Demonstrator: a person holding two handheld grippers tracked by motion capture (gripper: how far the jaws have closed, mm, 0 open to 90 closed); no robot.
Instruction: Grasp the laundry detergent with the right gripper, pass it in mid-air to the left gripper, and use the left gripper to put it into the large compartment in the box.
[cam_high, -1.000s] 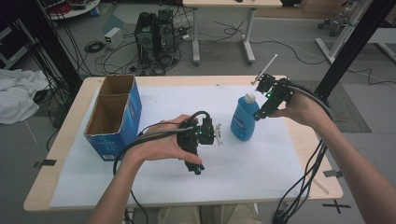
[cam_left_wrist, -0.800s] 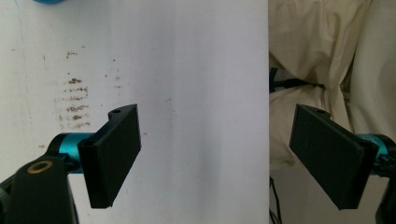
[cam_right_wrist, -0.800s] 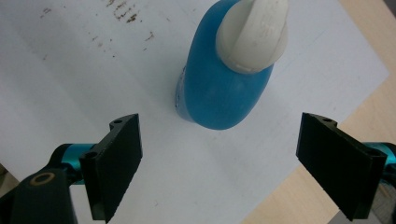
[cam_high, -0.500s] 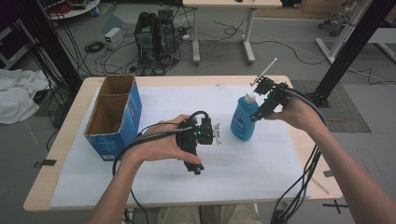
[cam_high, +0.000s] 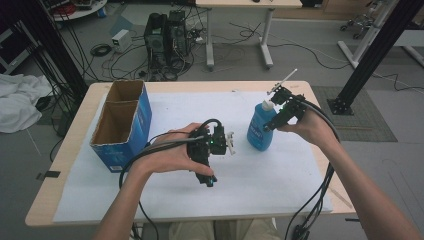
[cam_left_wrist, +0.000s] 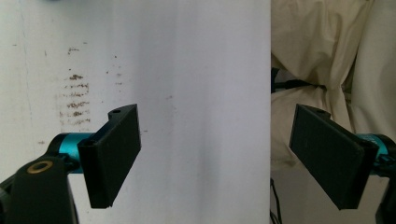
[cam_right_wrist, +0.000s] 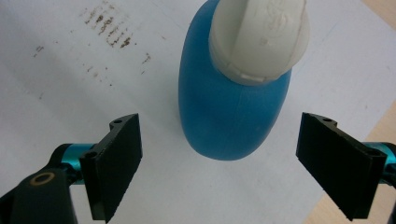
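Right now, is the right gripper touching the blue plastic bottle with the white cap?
Apart. The right gripper view shows the right gripper with jaws wide open, and white table cover visible between each jaw and the blue plastic bottle.

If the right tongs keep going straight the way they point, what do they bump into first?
Most likely the blue bottle. In the right gripper view it stands upright between the open right tongs, white cap toward the camera. Beneath it is the white table cover.
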